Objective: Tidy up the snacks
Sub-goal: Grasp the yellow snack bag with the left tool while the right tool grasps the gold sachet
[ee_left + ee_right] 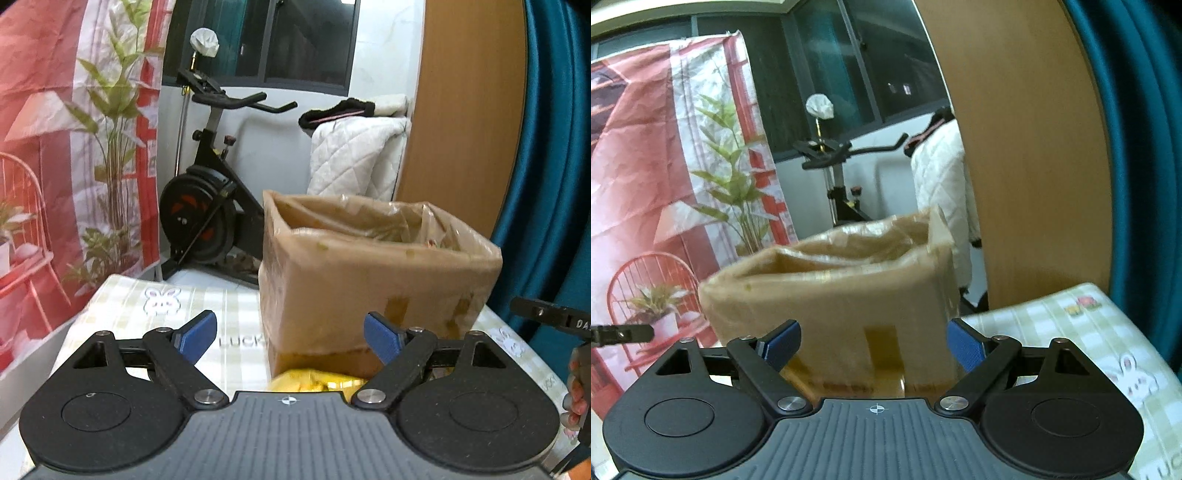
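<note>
An open cardboard box (373,273) wrapped in brown tape stands on the checked tablecloth (140,317); it also shows in the right wrist view (842,291). A yellow snack packet (317,380) lies on the table just in front of the box, below my left gripper (291,338), which is open and empty. My right gripper (873,343) is open and empty, close in front of the box. The box's contents are mostly hidden.
A black exercise bike (207,192) stands behind the table. A red printed backdrop (55,147) hangs at the left. A wooden panel (465,110) and blue curtain (554,147) are at the right. A white quilt (354,155) hangs behind the box.
</note>
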`<state>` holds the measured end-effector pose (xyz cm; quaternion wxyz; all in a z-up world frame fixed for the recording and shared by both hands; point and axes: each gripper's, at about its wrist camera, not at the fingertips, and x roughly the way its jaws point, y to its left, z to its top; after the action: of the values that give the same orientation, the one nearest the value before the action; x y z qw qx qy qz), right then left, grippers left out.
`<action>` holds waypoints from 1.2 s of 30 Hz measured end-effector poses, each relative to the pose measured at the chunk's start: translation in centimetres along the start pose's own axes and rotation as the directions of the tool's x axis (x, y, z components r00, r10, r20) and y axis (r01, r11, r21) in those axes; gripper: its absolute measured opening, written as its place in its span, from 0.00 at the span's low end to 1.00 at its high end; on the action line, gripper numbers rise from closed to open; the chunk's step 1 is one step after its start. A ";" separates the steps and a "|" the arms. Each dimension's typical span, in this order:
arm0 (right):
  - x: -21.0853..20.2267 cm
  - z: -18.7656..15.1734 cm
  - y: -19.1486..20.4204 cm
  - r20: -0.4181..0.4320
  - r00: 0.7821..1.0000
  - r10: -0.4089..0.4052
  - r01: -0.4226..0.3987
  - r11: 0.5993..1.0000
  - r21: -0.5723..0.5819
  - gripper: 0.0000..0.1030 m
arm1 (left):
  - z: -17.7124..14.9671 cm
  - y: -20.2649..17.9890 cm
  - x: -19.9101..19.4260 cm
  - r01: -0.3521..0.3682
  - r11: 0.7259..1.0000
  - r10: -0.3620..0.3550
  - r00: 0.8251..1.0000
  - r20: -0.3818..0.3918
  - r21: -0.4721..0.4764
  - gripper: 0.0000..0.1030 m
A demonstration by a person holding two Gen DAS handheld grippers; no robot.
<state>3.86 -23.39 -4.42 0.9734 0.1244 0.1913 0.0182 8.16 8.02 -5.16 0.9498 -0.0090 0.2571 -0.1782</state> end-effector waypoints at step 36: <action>8.8 -11.0 1.9 -0.248 0.955 -0.161 0.139 0.985 -0.101 0.53 | -5.8 -1.1 4.0 -0.079 0.995 0.077 0.997 -0.032 -0.067 0.78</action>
<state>7.89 -18.21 -16.98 0.9435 0.0659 0.3230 -0.0320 8.11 6.08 -12.04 0.9513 -0.0289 0.2771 -0.1321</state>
